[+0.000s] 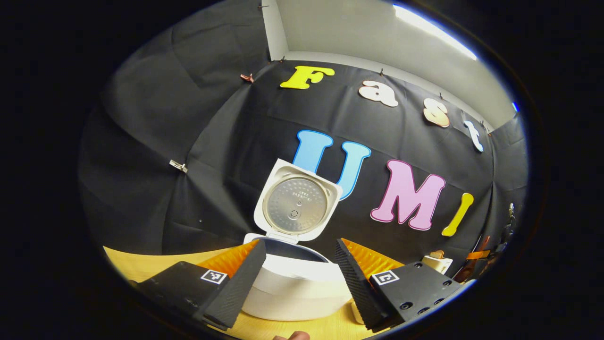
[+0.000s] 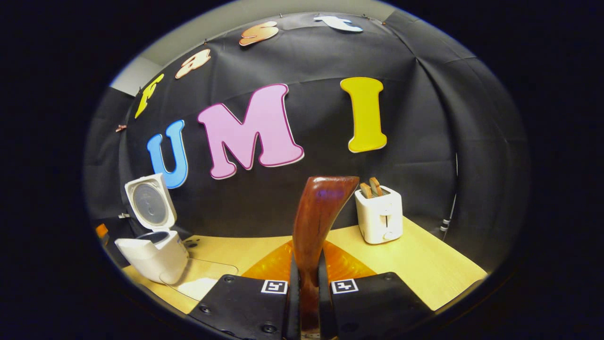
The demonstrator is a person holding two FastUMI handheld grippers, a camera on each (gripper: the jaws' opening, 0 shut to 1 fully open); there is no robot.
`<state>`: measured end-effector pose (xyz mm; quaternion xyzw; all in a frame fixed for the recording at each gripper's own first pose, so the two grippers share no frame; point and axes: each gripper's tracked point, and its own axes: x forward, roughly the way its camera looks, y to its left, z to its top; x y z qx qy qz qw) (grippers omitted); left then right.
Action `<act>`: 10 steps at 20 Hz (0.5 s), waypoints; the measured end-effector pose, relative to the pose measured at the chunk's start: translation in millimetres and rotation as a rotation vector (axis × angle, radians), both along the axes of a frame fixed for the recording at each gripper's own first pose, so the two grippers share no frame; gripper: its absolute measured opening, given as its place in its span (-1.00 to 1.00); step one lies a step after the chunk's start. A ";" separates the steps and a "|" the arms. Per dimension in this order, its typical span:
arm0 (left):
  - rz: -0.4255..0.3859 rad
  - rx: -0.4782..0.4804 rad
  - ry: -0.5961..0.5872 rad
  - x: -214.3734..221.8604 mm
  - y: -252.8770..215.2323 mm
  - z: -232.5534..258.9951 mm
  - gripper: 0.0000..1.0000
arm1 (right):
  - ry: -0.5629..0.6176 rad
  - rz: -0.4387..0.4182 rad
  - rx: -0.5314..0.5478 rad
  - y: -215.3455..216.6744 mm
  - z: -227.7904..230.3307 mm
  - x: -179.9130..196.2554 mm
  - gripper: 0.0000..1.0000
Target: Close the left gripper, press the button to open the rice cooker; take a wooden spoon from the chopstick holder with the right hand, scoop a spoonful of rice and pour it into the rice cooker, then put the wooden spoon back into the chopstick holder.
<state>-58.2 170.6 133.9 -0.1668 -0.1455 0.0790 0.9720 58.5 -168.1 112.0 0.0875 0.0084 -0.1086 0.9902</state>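
Wooden spoon: your right tool point(image 2: 307, 302) is pinching the dark brown wooden spoon point(image 2: 318, 222) by its handle, bowl end standing up at centre frame in the right gripper view.
Rice cooker: the white rice cooker point(image 1: 295, 283) sits low centre in the left gripper view, its lid point(image 1: 296, 204) raised with the metal inner plate facing you; the button step looks done.
Left tool: your left tool point(image 1: 296, 269) is spread, fingers either side of the cooker body, not touching it as far as you can tell.
Also on the tabletop: a white toaster point(image 2: 380, 218) at right, on the pale wooden tabletop point(image 2: 424, 264).
Left to do: likely scoop rice, pour, return the spoon.
Spoon load: you cannot tell.
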 end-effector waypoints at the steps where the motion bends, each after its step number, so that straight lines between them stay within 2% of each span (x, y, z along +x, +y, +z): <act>1: -0.001 0.005 0.001 0.1 -0.3 0.3 0.90 | 0.015 -0.004 -0.002 -3.0 -8.9 1.1 -0.63; 10: -0.013 0.022 0.022 5.3 -6.0 -6.0 0.91 | 0.093 -0.011 0.038 -6.2 -68.4 3.7 -0.62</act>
